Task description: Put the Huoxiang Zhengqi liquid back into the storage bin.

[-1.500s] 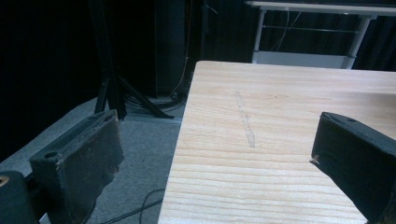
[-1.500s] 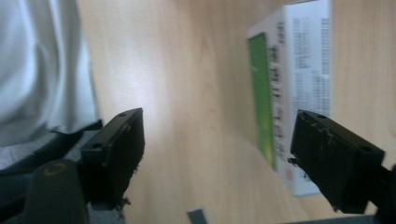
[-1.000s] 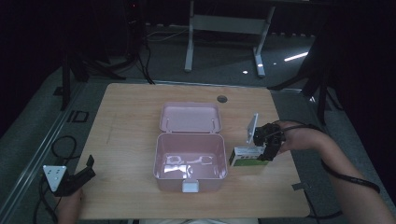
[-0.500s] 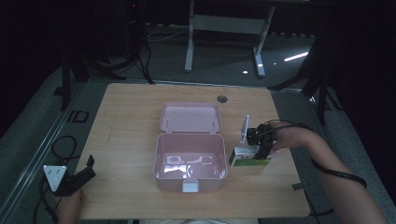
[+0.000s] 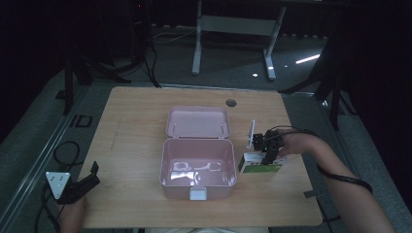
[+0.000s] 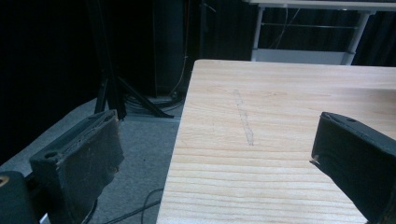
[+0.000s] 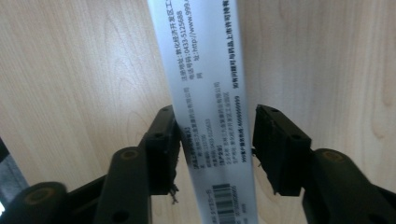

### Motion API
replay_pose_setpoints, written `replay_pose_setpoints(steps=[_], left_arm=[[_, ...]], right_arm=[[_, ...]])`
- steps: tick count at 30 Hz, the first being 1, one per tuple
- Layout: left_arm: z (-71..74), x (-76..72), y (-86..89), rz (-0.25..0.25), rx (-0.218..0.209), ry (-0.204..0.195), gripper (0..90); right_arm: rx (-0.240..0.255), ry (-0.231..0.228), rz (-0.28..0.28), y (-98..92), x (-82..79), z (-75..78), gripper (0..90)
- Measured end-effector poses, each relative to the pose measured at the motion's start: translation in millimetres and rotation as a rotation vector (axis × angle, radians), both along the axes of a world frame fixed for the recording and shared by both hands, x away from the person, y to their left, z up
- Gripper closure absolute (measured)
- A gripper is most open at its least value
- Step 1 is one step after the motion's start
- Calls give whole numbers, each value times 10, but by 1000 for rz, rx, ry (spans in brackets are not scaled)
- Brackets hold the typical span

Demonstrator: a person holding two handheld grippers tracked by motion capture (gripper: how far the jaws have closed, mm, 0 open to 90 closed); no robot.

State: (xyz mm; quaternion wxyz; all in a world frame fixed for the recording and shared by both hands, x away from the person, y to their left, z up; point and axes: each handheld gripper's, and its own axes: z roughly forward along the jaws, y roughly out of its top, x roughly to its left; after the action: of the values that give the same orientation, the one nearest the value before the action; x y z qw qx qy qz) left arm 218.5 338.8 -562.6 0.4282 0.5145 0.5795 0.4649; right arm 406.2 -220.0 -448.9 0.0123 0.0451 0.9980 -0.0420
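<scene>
Lowered since a second ago, the small carton (image 5: 260, 164) beside the open pink box (image 5: 197, 166) on the worktop (image 5: 131, 141) looks light, stiff and crushable, best pinched across its narrow faces where the right gripper (image 7: 215, 142) straddles it, jaws not yet closed, while the left gripper (image 5: 82, 183) idles open.
</scene>
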Motion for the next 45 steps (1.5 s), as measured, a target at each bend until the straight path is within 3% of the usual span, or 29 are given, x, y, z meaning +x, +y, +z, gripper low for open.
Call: replay_pose_setpoints(steps=[7, 11, 16, 27, 35, 45], left_arm=[[-1, 3, -7, 1, 6, 3, 21], [-3, 10, -13, -2, 10, 6, 21], [-2, 7, -7, -1, 4, 4, 21], [-2, 7, -5, 1, 3, 5, 21], [-2, 7, -4, 3, 3, 6, 21], [-1, 8, -7, 6, 3, 8, 21]], right_arm=[[7, 11, -19, 17, -1, -56, 580], [-23, 7, -4, 19, 5, -33, 613], [-26, 11, -4, 7, -12, 27, 617], [-46, 69, 2, 35, -169, 315, 618], [-66, 69, 0, 20, -241, 477, 619], [-28, 53, -5, 64, -371, 919, 619]])
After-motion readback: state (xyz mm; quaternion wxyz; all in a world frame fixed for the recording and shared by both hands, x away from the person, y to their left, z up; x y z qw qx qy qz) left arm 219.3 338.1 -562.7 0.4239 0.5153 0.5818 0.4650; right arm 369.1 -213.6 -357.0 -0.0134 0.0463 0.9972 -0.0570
